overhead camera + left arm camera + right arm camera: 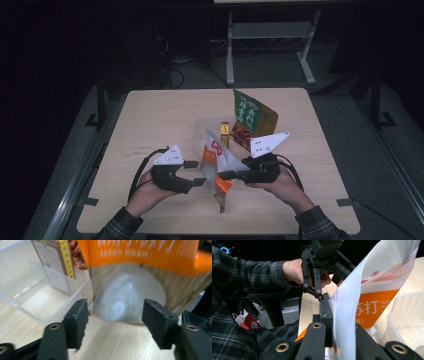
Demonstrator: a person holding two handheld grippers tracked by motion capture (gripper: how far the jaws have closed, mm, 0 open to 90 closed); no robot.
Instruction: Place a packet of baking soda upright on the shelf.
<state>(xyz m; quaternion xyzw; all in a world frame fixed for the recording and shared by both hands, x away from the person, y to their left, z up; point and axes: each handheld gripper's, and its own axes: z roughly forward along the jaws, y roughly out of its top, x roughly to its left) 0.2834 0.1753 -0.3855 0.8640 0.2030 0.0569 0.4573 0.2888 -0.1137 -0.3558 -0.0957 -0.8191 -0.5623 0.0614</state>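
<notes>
The room is dark, and a light wooden table (150,115) stands in the middle of it, with metal frames and cables on the floor behind. A person in a plaid shirt sits at the near side and holds a pair of tongs in each hand.

Near the middle of the table there is a clear plastic box (205,130). A small brown and yellow carton (225,132) stands in it, and a green and orange snack bag (251,120) rises at its right far side.

In front of the box, between the two hands, a white and orange pouch (216,165) is held up above the table. The right tongs (226,174) are clenched on its white edge; in the right gripper view the black jaws press the thin film from both sides. The left tongs (196,173) are released, with the jaws apart. In the left gripper view the rounded bottom of the pouch hangs just beyond the two open jaws, a little blurred, and I cannot tell if it touches them. The table surface shows under it.
</notes>
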